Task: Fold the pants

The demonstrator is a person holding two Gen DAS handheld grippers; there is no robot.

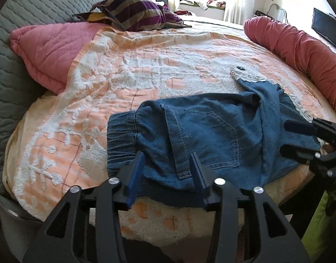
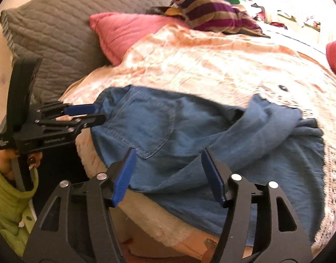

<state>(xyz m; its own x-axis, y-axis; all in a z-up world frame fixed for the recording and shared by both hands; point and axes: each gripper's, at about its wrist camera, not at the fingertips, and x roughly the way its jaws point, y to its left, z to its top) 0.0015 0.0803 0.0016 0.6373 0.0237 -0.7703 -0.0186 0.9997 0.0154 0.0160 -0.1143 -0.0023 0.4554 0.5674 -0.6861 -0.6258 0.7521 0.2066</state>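
Pants (image 1: 211, 135): blue denim, rumpled on the bed (image 1: 135, 70), lower centre of frame
Left gripper (image 1: 168, 175): released; fingers spread over the waistband
Right gripper (image 2: 168, 175): released; spread above the leg fabric

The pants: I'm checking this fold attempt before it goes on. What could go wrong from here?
1. The pants overhang the near edge of the bed, so a tug may slide them off.
2. Both the left gripper and the right gripper are open; closing here might pinch only the top layer.
3. The bunched leg could fold crooked.
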